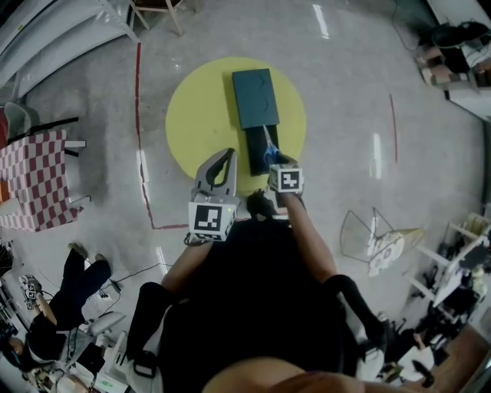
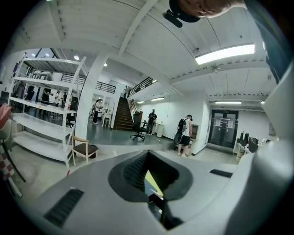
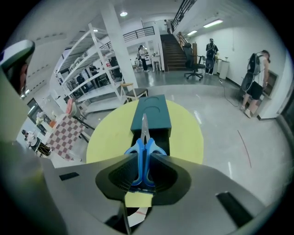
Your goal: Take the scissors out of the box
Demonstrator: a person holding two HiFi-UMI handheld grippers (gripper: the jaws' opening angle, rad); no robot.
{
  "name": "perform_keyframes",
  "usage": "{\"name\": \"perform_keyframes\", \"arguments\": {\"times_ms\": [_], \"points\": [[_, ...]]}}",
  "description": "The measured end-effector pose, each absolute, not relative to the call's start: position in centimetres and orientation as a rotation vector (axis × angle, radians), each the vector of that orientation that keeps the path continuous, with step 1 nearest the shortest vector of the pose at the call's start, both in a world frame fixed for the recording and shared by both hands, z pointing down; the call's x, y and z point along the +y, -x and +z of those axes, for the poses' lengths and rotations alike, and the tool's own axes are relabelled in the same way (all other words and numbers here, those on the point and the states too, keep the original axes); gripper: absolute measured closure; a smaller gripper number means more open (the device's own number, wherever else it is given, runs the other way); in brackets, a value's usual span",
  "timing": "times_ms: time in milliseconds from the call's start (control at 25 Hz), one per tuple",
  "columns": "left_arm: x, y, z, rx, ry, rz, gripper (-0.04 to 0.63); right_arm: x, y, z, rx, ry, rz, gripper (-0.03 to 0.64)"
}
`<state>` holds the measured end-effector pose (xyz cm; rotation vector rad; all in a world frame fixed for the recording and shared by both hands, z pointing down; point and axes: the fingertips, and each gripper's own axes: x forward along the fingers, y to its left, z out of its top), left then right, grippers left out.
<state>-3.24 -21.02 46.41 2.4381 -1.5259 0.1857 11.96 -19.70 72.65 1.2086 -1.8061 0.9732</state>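
A yellow round table (image 1: 199, 115) carries a dark teal box lid (image 1: 255, 98) and, nearer me, the open dark box base (image 1: 257, 152). My right gripper (image 1: 276, 163) hangs over the base, shut on the blue handles of the scissors (image 1: 269, 150). In the right gripper view the scissors (image 3: 144, 131) point away toward the lid (image 3: 150, 112), with the handles pinched between the pads of the gripper (image 3: 143, 158). My left gripper (image 1: 227, 156) is held left of the box over the table's near edge; its fingertips meet with nothing in them. In its own view the left gripper (image 2: 148, 155) points out into the room.
A table with a red-checked cloth (image 1: 34, 180) stands at the left and a wooden chair (image 1: 157, 11) beyond the yellow table. Red tape (image 1: 139, 115) runs along the floor. A wire frame (image 1: 368, 234) lies at the right. A person sits at the lower left (image 1: 73, 292).
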Motion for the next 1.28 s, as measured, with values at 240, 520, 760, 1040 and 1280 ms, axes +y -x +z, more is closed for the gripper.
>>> {"name": "perform_keyframes", "arguments": {"times_ms": [240, 520, 760, 1040, 1280], "points": [[-21.5, 2.7, 44.5, -1.591, -2.422, 0.128, 0.601, -22.1, -13.5, 67.9, -1.924, -1.294, 0.820, 0.535], [-21.2, 2.6, 43.1, -1.629, -2.442, 0.124, 0.601, -23.5, -12.7, 61.0, -2.116, -1.359, 0.721, 0.535], [-21.1, 1.8, 42.4, -1.642, -2.472, 0.126, 0.603, -23.9, -12.8, 54.8, -2.271, -1.453, 0.608, 0.535], [-21.2, 1.0, 42.1, -1.639, -2.484, 0.114, 0.601, -22.8, -12.6, 47.8, -2.443, -1.529, 0.445, 0.535], [-21.5, 0.9, 42.5, -1.647, -2.486, 0.140, 0.603, -20.8, -11.8, 44.0, -2.574, -1.549, 0.291, 0.535]]}}
